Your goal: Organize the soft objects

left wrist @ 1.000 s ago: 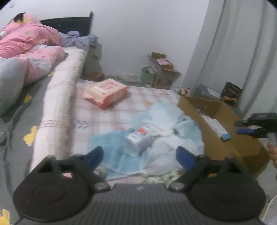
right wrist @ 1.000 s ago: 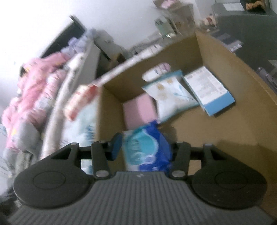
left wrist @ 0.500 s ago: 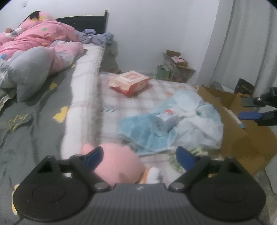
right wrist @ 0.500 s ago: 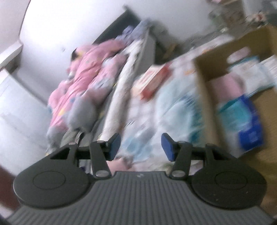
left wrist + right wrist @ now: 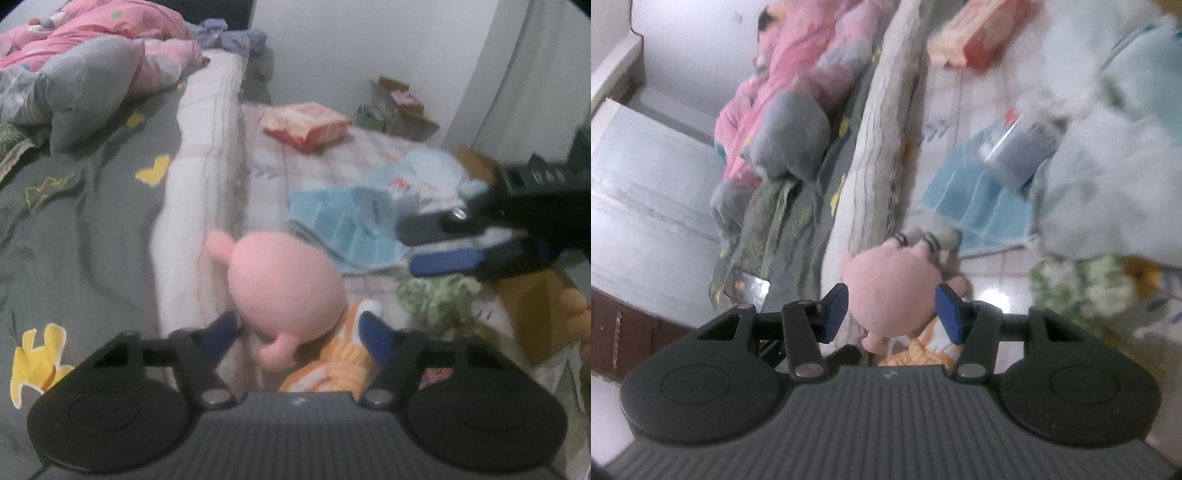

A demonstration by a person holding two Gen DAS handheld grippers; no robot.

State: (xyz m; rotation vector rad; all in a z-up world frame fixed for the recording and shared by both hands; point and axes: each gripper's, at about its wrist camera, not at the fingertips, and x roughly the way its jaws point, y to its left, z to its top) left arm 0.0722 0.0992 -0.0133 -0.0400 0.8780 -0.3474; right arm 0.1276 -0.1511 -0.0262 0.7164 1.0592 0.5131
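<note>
Since a second ago the right tongs (image 5: 892,312) have let go of the blue tissue pack, dropped into the cardboard box (image 5: 532,306), and swung back over the bed; the left tongs (image 5: 297,330) have also shifted from the blue cloth pile toward the pink plush doll (image 5: 282,284). So one soft item looks stowed and the doll appears to be the next pick. Left tongs: spread wide, blue pads either side of the doll's pink head, left pad close to or just touching it, right pad beside the orange striped body; blur makes contact unclear, nothing clamped. Right tongs: also open, empty, pads flanking the doll's head (image 5: 890,286) in the right wrist view without visibly pressing it; in the left wrist view they reach in from the right edge above the green patterned cloth (image 5: 437,299). Doll lies face down on the checked sheet (image 5: 325,162) just beside the rolled white blanket edge (image 5: 195,177), near the bed's front edge. Blue cloth (image 5: 347,229) with a white bottle-like pack (image 5: 1019,140) on it sits behind the doll; the red-and-white wipes pack (image 5: 304,123) is well beyond, toward the far edge. Both tongs aim at the same doll, so my guess is only one needs to close on it.
</note>
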